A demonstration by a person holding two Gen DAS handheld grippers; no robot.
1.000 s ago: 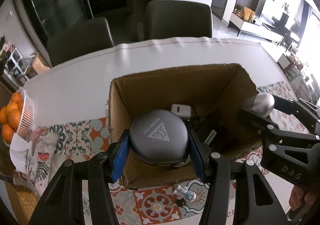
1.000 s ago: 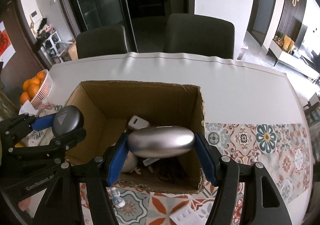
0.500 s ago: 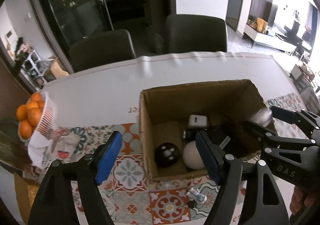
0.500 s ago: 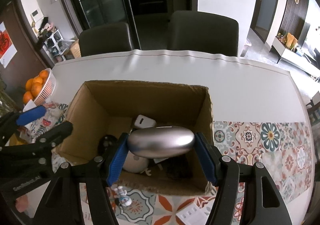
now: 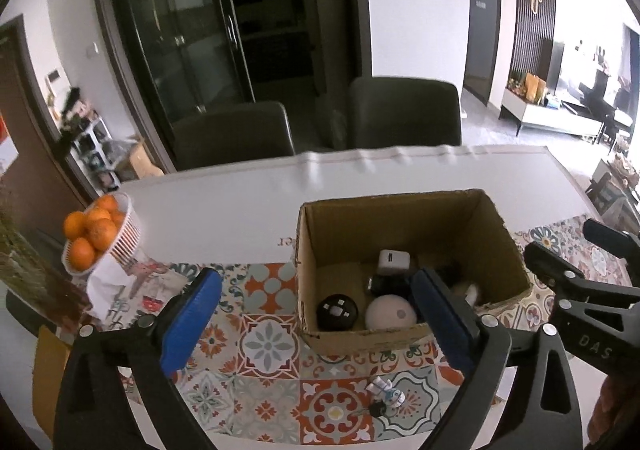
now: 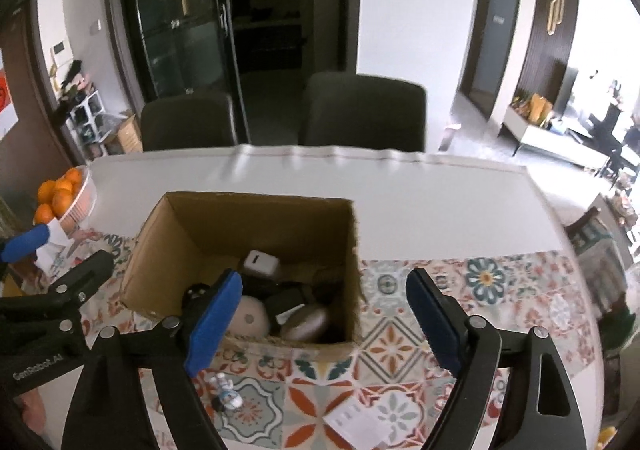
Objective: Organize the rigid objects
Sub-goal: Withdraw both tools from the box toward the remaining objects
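Left wrist view is showing the left gripper (image 5: 316, 314) hanging above the patterned tabletop (image 5: 264, 346), fingers spread wide and holding nothing. Right wrist view is telling the same story: the right gripper (image 6: 324, 322) is gaping open and empty, hovering over the near edge of the box (image 6: 352, 246).

Inside the box, things are piling up: a black round case (image 5: 337, 312) is sitting at the near left corner, a pale round case (image 5: 390, 313) is lying just beside it at 3 o'clock, a white charger (image 5: 393, 261) is resting behind them at 12 o'clock, and a silver oval case (image 6: 306, 324) is lying at the near right corner, touching dark clutter I cannot identify.

Judging from this, both grippers are between drops, with the boxed items looking done. Still outside: a small toy figure (image 5: 386, 396) is lying on the tabletop at 6 o'clock from the box, and a white card (image 6: 352, 420) is sitting near it.

Next move is probably calling for one gripper dipping down to that figure, narrowing its fingers around the small body, and lifting over the cardboard wall without knocking it.
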